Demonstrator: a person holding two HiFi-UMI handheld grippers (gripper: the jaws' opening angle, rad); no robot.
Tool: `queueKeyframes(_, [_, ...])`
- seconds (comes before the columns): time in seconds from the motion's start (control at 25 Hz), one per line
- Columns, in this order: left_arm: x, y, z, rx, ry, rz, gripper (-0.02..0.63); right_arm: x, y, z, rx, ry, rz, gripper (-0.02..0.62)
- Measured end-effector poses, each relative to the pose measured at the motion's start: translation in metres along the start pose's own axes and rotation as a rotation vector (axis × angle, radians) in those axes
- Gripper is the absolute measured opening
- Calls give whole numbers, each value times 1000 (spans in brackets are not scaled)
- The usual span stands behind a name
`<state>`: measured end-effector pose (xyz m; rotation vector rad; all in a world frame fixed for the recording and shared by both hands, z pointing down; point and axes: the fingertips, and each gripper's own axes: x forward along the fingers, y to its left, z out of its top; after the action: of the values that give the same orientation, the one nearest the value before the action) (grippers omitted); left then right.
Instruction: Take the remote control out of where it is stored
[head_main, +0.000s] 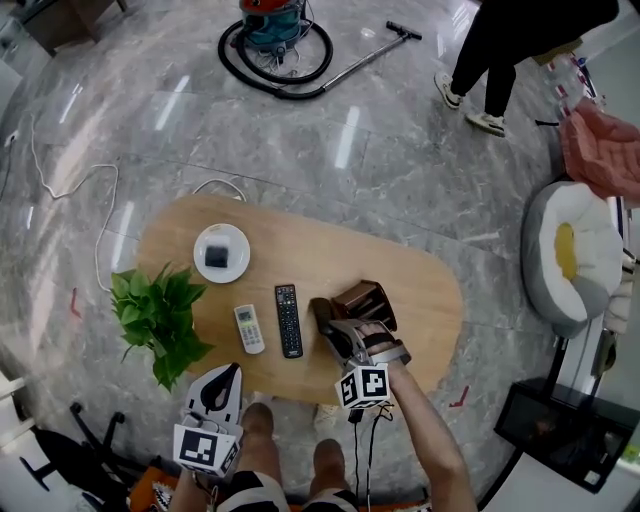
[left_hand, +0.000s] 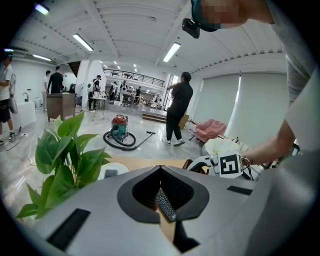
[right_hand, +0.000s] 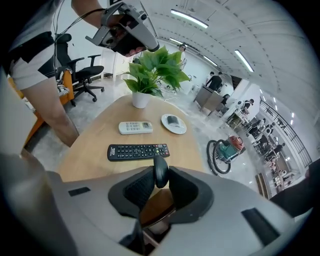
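Observation:
A slim black remote (right_hand: 160, 171) stands upright between the jaws of my right gripper (right_hand: 160, 176), which is shut on it just above the brown storage box (right_hand: 155, 202). From above, that gripper (head_main: 330, 325) hangs at the left edge of the box (head_main: 367, 298) on the oval wooden table (head_main: 430, 300). A longer black remote (head_main: 288, 320) and a white remote (head_main: 248, 328) lie flat to its left. My left gripper (head_main: 230, 370) hovers at the table's near edge, its tips (left_hand: 160, 168) together and holding nothing. Under it I see the long black remote (left_hand: 165, 204).
A potted plant (head_main: 158, 315) stands on the table's left end, with a white dish (head_main: 221, 253) behind the remotes. On the floor beyond are a vacuum cleaner (head_main: 275, 35), a white cable (head_main: 75, 185) and a standing person (head_main: 500, 50). A round cushion (head_main: 570, 255) lies at the right.

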<state>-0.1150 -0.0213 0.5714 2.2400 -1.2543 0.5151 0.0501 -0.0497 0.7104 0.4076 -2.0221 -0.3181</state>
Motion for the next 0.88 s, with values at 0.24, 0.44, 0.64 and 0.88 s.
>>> queueKeyframes(0.24, [-1, -6, -2, 5, 3, -8, 6, -3, 14, -4, -15, 14, 4, 95])
queueKeyframes(0.44, [-4, -7, -4, 7, 7, -7, 6, -3, 22, -6, -57, 26, 5, 95])
queueKeyframes(0.64, [-4, -11, -7, 8, 12, -12, 5, -4, 35, -12, -107, 55, 7, 97])
queueKeyframes(0.88, [-8, -15, -9, 13, 16, -16, 6, -2, 51, -18, -152, 99, 11, 98])
